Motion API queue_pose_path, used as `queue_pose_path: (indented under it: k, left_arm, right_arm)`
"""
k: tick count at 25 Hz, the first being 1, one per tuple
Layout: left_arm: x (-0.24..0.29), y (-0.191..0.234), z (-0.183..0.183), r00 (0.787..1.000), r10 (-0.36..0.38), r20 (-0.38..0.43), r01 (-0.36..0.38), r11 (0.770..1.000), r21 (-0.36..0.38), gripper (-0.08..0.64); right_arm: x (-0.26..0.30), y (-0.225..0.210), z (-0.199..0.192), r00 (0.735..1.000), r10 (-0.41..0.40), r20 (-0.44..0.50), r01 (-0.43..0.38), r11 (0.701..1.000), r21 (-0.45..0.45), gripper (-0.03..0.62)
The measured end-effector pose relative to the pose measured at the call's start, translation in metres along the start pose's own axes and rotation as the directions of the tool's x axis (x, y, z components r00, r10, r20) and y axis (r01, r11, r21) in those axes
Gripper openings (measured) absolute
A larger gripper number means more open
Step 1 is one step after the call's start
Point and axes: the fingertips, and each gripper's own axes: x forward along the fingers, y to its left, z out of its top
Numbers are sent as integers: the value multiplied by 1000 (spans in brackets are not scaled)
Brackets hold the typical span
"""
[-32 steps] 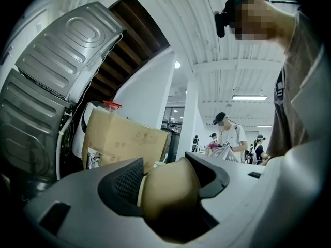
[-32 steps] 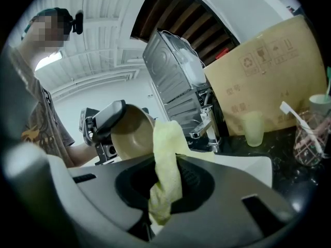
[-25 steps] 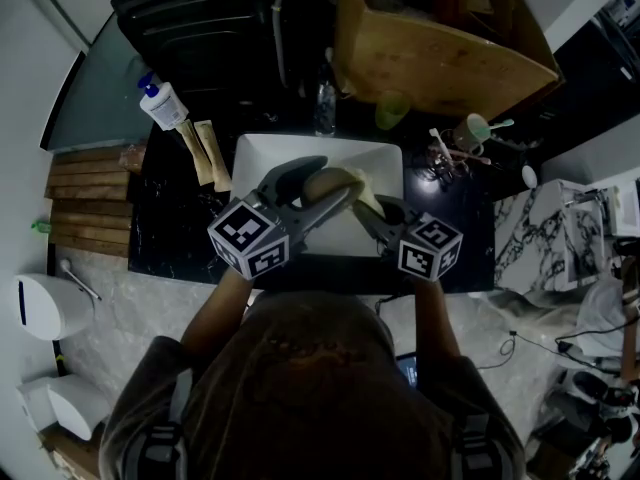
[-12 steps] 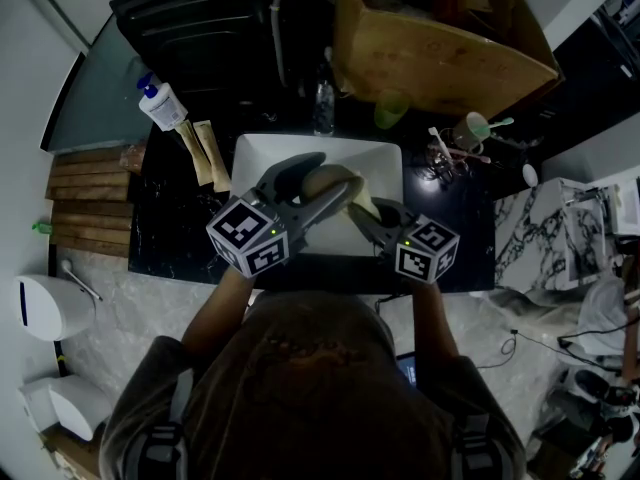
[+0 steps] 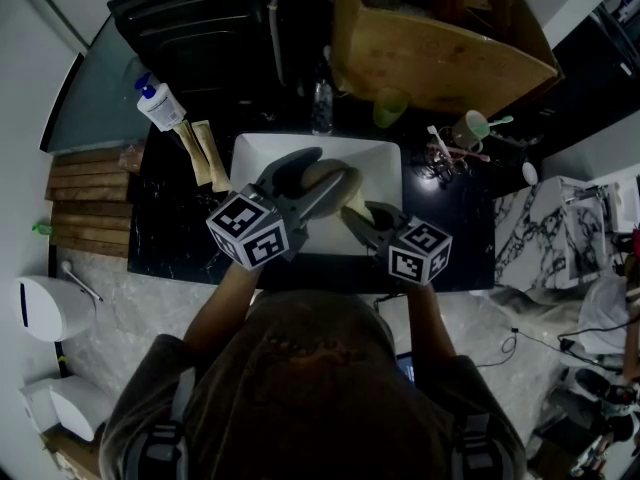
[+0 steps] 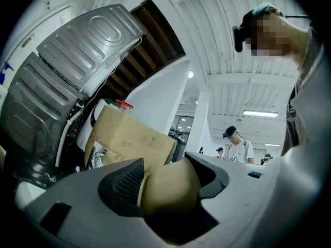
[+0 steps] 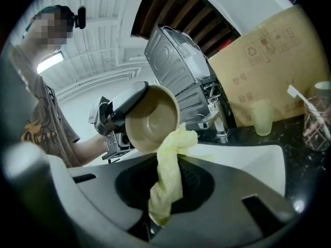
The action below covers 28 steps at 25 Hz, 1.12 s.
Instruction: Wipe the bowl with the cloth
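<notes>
A tan bowl (image 5: 322, 179) (image 7: 151, 119) (image 6: 168, 190) is held tipped on its side above the white sink (image 5: 262, 153), clamped between the jaws of my left gripper (image 5: 320, 183) (image 6: 168, 182). A pale yellow cloth (image 7: 168, 177) (image 5: 354, 200) hangs pinched in my right gripper (image 5: 352, 218) (image 7: 160, 211). The cloth's upper end touches the bowl's lower rim in the right gripper view. The bowl's inside faces the right gripper.
A tap (image 7: 214, 122) stands behind the sink. A green cup (image 5: 390, 109) (image 7: 261, 117), a cardboard box (image 5: 440, 38), a holder with toothbrushes (image 5: 470, 131) and a soap bottle (image 5: 160, 104) sit on the dark counter (image 5: 170, 218) around the sink.
Both grippers have shifted slightly left and away over the sink. The right gripper with the cloth has moved closer in to the bowl.
</notes>
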Motion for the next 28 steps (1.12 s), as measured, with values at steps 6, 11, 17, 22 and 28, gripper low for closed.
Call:
queue_pose_path:
  k: [6, 11, 17, 22, 28]
  left_arm:
    - [-1, 18, -6, 999, 40, 35, -35, 991, -128, 252]
    - [-2, 30, -10, 996, 71, 55, -58, 976, -209, 252]
    - [-2, 42, -15, 992, 105, 72, -80, 953, -293, 252]
    - [-2, 47, -18, 990, 117, 79, -85, 941, -328, 252]
    - [1, 50, -20, 988, 131, 85, -91, 925, -370, 252]
  right_arm:
    - [3, 3, -5, 1000, -5, -20, 5, 1000, -7, 38]
    - [6, 4, -7, 999, -6, -39, 5, 1000, -23, 38]
    - [11, 9, -12, 997, 6, -71, -10, 999, -50, 38]
    - [14, 15, -15, 995, 25, -92, -31, 997, -67, 38]
    - [17, 22, -15, 993, 43, -110, -53, 995, -89, 38]
